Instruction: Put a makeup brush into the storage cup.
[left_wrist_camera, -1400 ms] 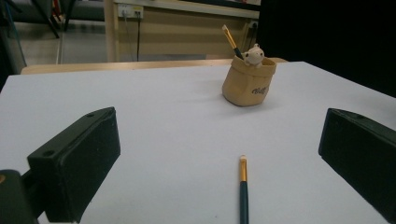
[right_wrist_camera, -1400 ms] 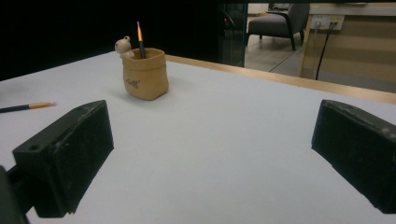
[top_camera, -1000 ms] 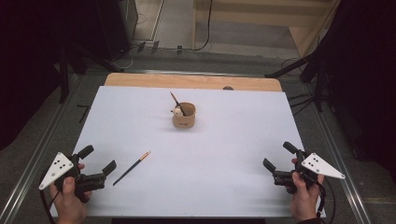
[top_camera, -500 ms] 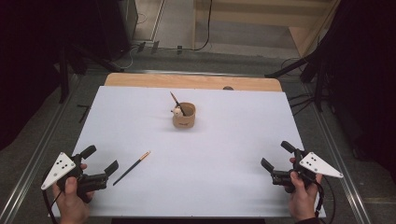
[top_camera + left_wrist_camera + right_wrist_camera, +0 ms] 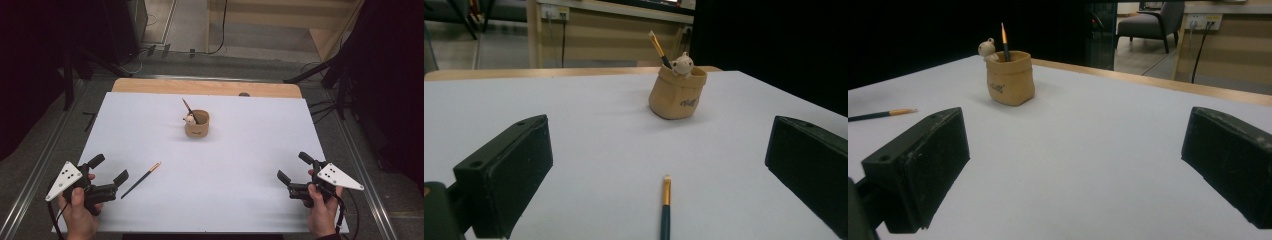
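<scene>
left gripper [image 5: 111, 170] drawn slightly back toward table edge, right gripper [image 5: 295, 170] drifted slightly left

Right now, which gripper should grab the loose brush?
Left. The brush lies just ahead of the open left gripper, lined up between its jaws. The right gripper is across the table.

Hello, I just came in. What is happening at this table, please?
A person holds a two-jaw claw in each hand at the near edge of a white table. Both the left claw and the right claw are open and hold nothing. A dark pencil with an orange tip lies flat just ahead of the left claw. Farther back stands a tan bag-shaped holder containing another pencil.
</scene>
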`<state>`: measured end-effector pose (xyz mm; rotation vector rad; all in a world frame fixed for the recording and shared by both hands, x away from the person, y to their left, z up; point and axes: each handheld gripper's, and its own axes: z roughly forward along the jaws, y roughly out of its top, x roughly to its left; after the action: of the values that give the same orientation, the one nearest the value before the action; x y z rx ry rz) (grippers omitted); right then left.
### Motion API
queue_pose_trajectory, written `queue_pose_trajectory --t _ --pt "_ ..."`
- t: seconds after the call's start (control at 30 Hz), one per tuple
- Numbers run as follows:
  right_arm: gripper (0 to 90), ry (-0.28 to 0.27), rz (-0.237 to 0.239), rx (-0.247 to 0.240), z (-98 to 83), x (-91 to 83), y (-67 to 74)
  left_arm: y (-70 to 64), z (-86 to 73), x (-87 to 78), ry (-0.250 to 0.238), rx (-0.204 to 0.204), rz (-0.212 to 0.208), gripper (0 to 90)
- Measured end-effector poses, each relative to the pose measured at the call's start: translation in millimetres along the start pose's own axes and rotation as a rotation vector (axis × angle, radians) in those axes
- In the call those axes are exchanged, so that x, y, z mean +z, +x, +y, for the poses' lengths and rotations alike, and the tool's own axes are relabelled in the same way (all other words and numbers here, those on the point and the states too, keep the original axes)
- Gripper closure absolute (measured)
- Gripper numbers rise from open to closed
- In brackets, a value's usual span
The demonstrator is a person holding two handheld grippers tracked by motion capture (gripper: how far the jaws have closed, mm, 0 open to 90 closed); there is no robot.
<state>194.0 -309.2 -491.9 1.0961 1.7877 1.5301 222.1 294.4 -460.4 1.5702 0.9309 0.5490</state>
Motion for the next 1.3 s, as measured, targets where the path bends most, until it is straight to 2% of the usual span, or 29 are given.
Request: queue_pose_trajectory --t 0.13,0.47,0.77,0.83,1.0,1.13,1.3 --pt "0.0 -0.008 0.006 0.027 -1.3 -3.0 -0.6 -3.8 4.6 1.5 -0.017 0.008 0.012 0.0" --pt "0.0 0.011 0.004 -0.025 -0.8 -2.5 4.3 -5.0 8.6 5.9 -0.003 0.016 0.035 0.0" --pt "0.0 0.01 0.012 -0.016 -2.6 -5.1 5.5 -8.7 6.7 11.2 -0.004 0.027 0.03 0.0" --pt "0.0 0.009 0.007 -0.016 -2.8 -6.0 4.2 -12.8 3.9 12.6 0.007 0.047 0.036 0.0" --pt "0.0 0.007 0.004 -0.017 -2.5 -7.8 4.0 -21.7 -1.4 19.1 0.045 0.076 0.004 0.0" --pt "0.0 0.004 0.003 -0.02 -1.2 -7.3 3.8 -23.4 -0.8 22.1 0.06 0.078 -0.006 0.0" --pt "0.0 0.009 0.006 -0.023 -2.2 -6.4 5.4 -20.3 5.1 27.5 0.082 0.081 0.013 0.0"
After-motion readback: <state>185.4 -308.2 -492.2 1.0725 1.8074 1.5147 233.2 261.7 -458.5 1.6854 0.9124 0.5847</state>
